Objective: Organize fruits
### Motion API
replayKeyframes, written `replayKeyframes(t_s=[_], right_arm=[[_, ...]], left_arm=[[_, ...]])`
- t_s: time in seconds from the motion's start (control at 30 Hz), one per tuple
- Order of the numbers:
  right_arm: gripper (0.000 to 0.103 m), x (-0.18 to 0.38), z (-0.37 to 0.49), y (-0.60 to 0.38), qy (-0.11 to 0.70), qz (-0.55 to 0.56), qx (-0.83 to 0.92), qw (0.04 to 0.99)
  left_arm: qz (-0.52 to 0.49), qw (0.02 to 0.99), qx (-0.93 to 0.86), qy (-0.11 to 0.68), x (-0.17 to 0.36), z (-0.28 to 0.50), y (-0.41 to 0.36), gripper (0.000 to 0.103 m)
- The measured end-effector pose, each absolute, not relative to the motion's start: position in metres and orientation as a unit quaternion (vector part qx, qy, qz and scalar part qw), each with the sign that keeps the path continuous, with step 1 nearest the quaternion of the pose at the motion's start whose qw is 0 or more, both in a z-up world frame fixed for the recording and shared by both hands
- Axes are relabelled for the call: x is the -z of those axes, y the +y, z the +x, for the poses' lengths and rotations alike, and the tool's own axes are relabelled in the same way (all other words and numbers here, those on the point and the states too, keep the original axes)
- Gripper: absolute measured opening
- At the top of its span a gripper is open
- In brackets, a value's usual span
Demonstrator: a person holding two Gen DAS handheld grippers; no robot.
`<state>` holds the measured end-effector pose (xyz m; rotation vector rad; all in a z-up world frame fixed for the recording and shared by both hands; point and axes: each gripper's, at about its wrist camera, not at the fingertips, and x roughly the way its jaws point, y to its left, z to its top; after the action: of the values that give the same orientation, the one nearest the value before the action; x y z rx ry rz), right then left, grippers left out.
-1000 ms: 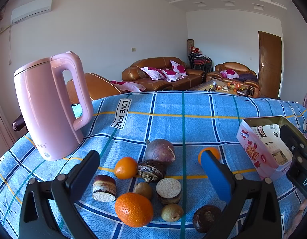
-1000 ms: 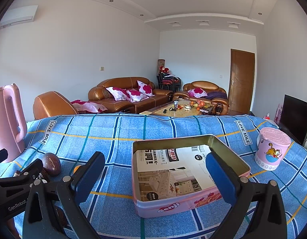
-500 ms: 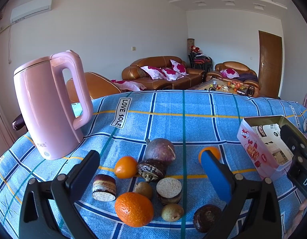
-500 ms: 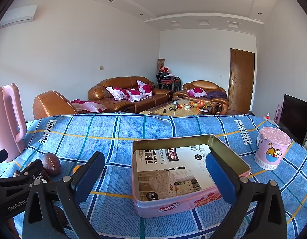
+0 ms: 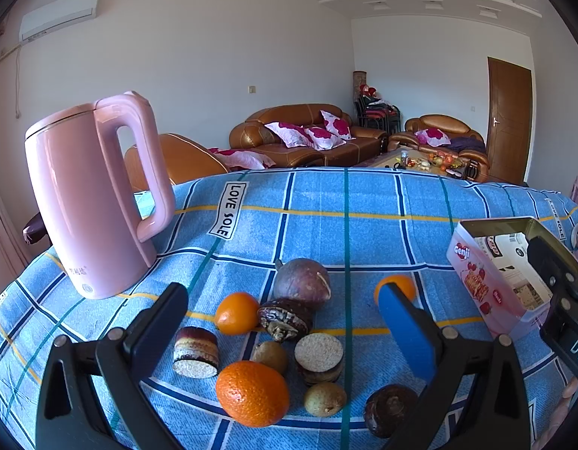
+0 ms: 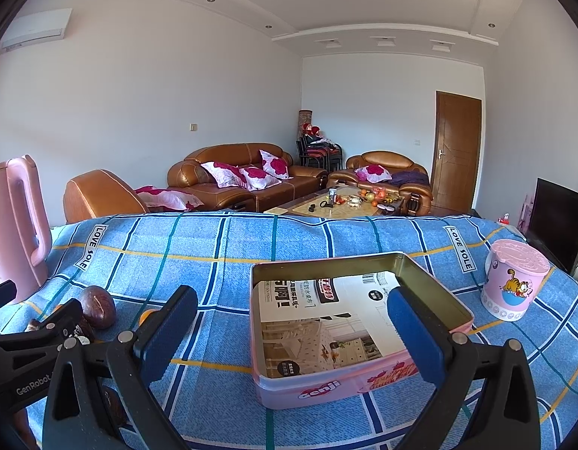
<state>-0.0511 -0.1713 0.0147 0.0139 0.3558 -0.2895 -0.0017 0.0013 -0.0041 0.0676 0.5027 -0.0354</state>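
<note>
Nothing sorted yet: the fruit (image 5: 251, 393) sits bunched at lower centre on the cloth, the tin (image 6: 349, 322) empty at right. Left gripper (image 5: 281, 322) and right gripper (image 6: 292, 322) both gape wide, holding nothing.

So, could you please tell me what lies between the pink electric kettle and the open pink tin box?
In the left wrist view, the fruit pile lies on the blue checked tablecloth between the pink electric kettle and the open pink tin box.
</note>
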Motion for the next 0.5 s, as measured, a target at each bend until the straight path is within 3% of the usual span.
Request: replayKeyframes(t_s=[0.5], right_arm=[[0.102, -0.014, -0.046, -0.166, 0.204, 0.011, 0.094, 0.974]], left_arm=[[0.014, 0.961, 0.018, 0.277, 0.006, 0.000, 0.017, 0.103]])
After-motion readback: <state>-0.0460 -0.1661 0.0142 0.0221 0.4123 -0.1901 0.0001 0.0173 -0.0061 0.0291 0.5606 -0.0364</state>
